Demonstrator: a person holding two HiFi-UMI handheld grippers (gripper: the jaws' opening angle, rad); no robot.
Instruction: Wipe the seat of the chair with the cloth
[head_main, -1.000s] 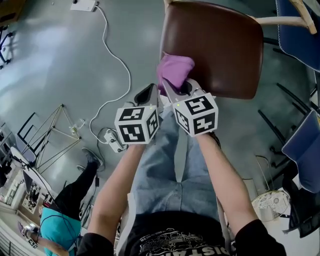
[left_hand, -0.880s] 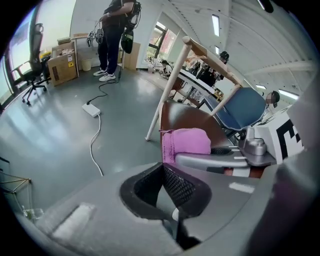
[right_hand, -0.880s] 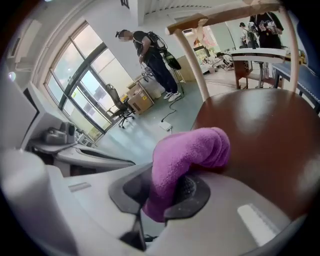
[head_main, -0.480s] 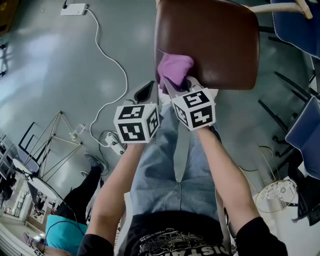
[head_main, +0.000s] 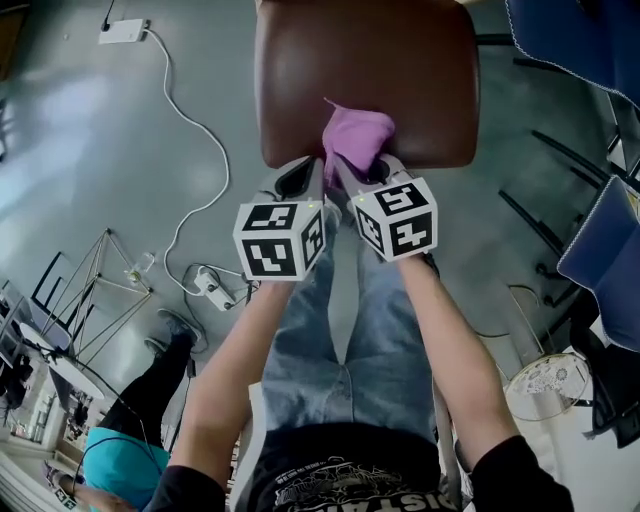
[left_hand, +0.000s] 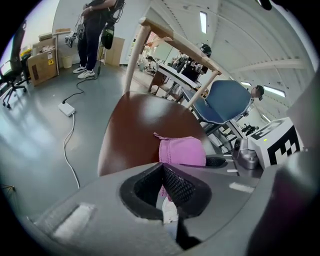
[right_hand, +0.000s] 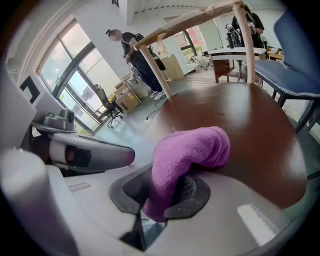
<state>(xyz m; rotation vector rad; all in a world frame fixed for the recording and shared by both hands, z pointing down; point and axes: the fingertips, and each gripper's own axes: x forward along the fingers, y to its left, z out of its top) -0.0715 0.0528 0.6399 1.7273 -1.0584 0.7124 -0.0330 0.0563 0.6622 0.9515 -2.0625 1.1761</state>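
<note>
The chair's brown seat (head_main: 365, 70) fills the top of the head view. A purple cloth (head_main: 355, 135) rests on the seat just inside its front edge, and my right gripper (head_main: 360, 168) is shut on the cloth's near end. In the right gripper view the cloth (right_hand: 192, 147) bulges out of the right gripper (right_hand: 167, 192) onto the seat (right_hand: 250, 115). My left gripper (head_main: 300, 182) hovers at the seat's front edge just left of the cloth, shut and holding nothing. The left gripper view shows the left gripper (left_hand: 164, 175), with the cloth (left_hand: 182, 150) ahead of it on the seat (left_hand: 140, 125).
A white cable (head_main: 200, 140) runs across the grey floor to a power strip (head_main: 122, 30) left of the chair. Blue chairs (head_main: 600, 260) stand at the right. A person in teal (head_main: 110, 450) and a wire frame (head_main: 100, 280) are at lower left.
Both grippers moved forward. The cloth went from the seat's front left corner to the middle of its front edge, still in my right gripper. My left gripper reached the seat's edge.
</note>
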